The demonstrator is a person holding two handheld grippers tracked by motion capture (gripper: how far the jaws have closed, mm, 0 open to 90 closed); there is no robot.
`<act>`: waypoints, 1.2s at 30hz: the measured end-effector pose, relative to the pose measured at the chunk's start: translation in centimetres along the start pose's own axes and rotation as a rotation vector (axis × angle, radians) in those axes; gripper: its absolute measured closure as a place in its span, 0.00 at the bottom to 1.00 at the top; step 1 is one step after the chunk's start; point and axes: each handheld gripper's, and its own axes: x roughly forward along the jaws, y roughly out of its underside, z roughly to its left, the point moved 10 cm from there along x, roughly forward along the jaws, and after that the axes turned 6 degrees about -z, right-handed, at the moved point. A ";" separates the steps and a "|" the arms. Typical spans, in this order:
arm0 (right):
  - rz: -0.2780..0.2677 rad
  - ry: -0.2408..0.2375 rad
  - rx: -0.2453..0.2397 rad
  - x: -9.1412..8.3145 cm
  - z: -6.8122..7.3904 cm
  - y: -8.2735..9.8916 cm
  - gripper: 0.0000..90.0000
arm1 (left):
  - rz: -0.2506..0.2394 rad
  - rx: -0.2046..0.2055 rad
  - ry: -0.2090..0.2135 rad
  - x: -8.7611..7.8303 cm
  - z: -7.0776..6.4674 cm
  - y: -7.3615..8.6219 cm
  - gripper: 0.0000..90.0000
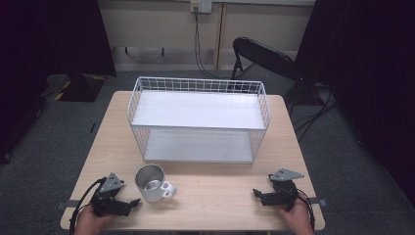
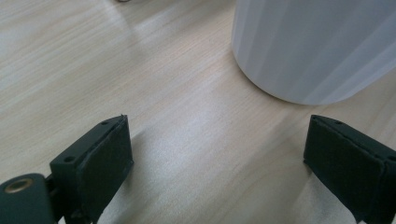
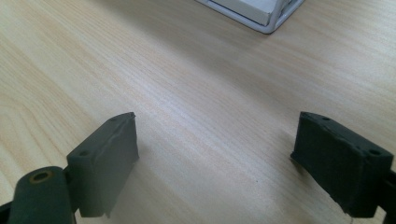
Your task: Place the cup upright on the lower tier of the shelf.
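Left gripper view: mug point(image 2: 313, 46) just ahead of jaws, prob. untouched.

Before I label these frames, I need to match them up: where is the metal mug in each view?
High view: the metal mug stands near the table's front edge, left of centre, beside the left gripper.
Left gripper view: its pale wall is at upper right, beyond the open fingers.
Right gripper view: not in it.
Shared landmark: the wooden table.

1 mug point(image 1: 153, 183), 1 wire rack point(image 1: 197, 119) – 2 tools
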 end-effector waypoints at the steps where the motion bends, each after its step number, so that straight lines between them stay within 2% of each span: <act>1: 0.000 0.000 0.000 0.0 0.0 0.0 0.14 | 0.006 -0.005 -0.007 -0.1 0.1 0.0 0.10; 4: 0.000 0.000 0.000 0.0 0.0 0.0 0.14 | 0.006 -0.041 -0.008 -0.5 0.2 -0.1 0.18; 5: 0.000 0.000 0.000 0.0 0.0 0.0 0.14 | 0.006 -0.041 -0.008 -0.5 0.2 -0.1 0.18; 6: 0.000 0.002 0.001 0.0 0.0 0.0 0.14 | 0.007 -0.074 -0.006 -0.7 0.3 -0.1 0.19; 7: 0.000 0.002 0.001 0.0 0.0 0.0 0.14 | 0.007 -0.074 -0.006 -0.7 0.3 -0.1 0.20; 8: 0.000 0.003 0.002 0.0 0.0 0.0 0.14 | -0.004 -0.101 -0.014 -1.0 0.4 -0.4 0.20; 10: 0.000 0.003 0.002 0.0 0.0 0.0 0.14 | -0.024 -0.126 -0.009 -1.4 0.3 -1.1 0.20; 13: 0.000 0.003 0.002 0.0 0.0 0.0 0.14 | -0.048 -0.115 -0.010 -1.9 0.0 -2.0 0.21; 14: 0.000 0.003 0.002 0.0 0.0 0.0 0.14 | -0.082 -0.117 -0.011 -2.4 -0.2 -3.1 0.22; 15: 0.000 0.003 0.002 0.0 0.0 0.0 0.14 | -0.095 -0.115 -0.009 -2.7 -0.3 -3.7 0.23; 17: 0.000 0.003 0.002 0.0 0.0 0.0 0.14 | -0.105 -0.093 -0.035 -3.3 -0.2 -4.6 0.24; 19: 0.000 0.003 0.002 0.0 0.0 0.0 0.14 | -0.111 -0.089 -0.035 -3.5 -0.1 -4.9 0.24; 21: -0.001 0.003 0.002 0.0 0.0 0.0 0.14 | -0.130 -0.114 -0.033 -4.3 0.3 -5.7 0.24; 24: 0.000 0.003 0.002 0.0 0.0 0.0 0.14 | -0.157 -0.130 -0.034 -5.0 0.5 -6.7 0.24; 27: 0.000 0.003 0.002 0.0 0.0 0.0 0.14 | -0.168 -0.127 -0.029 -5.4 0.4 -7.3 0.26; 32: 0.000 0.003 0.002 0.0 0.0 0.0 0.14 | -0.192 -0.125 -0.023 -6.0 -0.3 -9.3 0.26; 36: -0.001 0.003 0.002 0.0 0.0 0.0 0.14 | -0.198 -0.129 -0.018 -5.9 -0.7 -9.9 0.28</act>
